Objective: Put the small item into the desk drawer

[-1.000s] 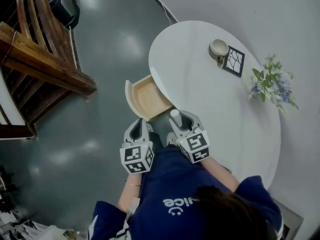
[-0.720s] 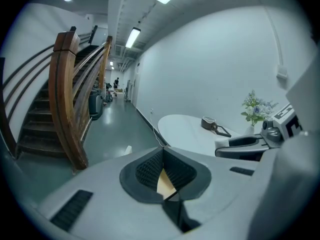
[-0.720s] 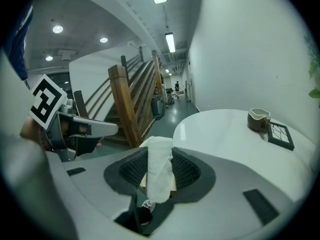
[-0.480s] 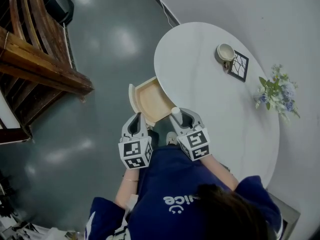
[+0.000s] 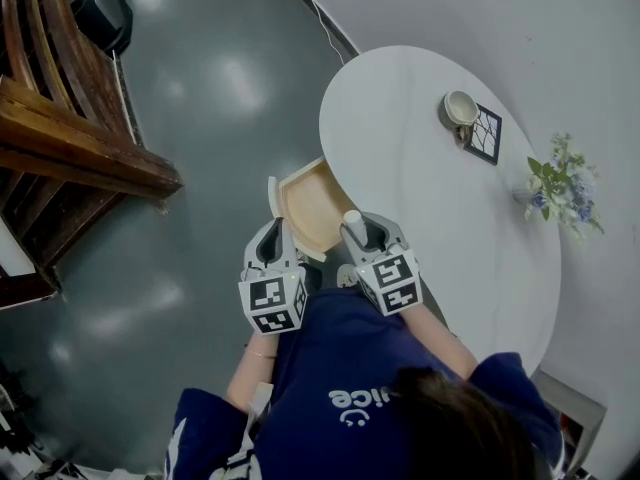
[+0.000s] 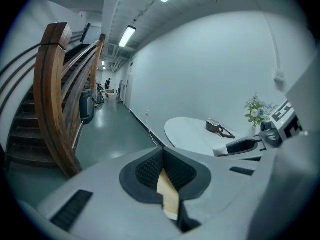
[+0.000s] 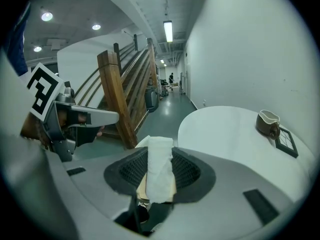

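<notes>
**White roll [image 7: 159, 169] pinched in our right claw [image 7: 160, 156]**

We grip the small roll between the right claw's pads, over the near end of the open drawer [image 5: 305, 203], just beside the white surface [image 5: 430, 198]. Its long axis runs upright through the pads, and its top end pokes above them. Our left claw [image 6: 163, 154] is closed and empty.

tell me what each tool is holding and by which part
Right tool clamps the small white roll around its middle, top end poking out; left tool holds nothing.

left gripper [image 5: 272, 230], right gripper [image 5: 360, 230]: grey, marker cubes | top [image 5: 330, 363]: navy, white print
</notes>
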Motion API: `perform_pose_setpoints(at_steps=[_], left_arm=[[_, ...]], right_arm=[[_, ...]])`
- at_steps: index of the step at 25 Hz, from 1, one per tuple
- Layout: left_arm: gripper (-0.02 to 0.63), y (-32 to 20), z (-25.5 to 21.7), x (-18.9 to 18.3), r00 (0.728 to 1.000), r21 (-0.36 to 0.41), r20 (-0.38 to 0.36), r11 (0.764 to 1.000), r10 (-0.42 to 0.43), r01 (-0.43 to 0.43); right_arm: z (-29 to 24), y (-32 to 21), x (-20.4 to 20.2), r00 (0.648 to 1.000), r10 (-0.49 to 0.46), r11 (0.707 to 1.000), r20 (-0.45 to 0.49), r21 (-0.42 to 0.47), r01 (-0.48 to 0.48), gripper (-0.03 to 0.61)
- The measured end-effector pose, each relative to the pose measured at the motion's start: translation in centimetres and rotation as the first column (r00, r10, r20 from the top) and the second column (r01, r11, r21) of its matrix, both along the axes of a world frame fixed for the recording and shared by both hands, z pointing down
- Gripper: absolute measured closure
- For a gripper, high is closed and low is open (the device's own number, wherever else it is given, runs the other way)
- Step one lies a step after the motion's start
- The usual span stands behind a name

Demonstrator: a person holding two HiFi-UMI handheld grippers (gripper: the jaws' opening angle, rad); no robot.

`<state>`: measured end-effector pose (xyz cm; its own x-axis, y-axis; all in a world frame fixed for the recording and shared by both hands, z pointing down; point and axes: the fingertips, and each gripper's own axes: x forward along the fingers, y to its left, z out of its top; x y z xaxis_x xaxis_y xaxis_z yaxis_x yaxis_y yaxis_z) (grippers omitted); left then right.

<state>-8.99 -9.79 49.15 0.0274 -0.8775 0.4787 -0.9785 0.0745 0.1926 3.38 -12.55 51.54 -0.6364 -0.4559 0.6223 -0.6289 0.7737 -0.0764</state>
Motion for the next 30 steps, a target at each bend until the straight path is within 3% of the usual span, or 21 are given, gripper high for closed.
perform_pose_setpoints(at_steps=[15,30], left_arm=[[0.609,-1.3,1.9,-3.0,0.991,-0.044,-0.03,0.99,0.134,-0.135],[0.609,-1.4,2.7,-3.8,0.994,-0.113,-0.038,0.988,0.105,-0.109]], right_arm=[[4.1,-2.1,-4.2,0.993,0.017,1.0,-0.115,-0.024,-0.02,0.431],[8.4,-2.4,-6.4,0.984,-0.061,0.993,-0.168,-0.107,0.043,0.431]])
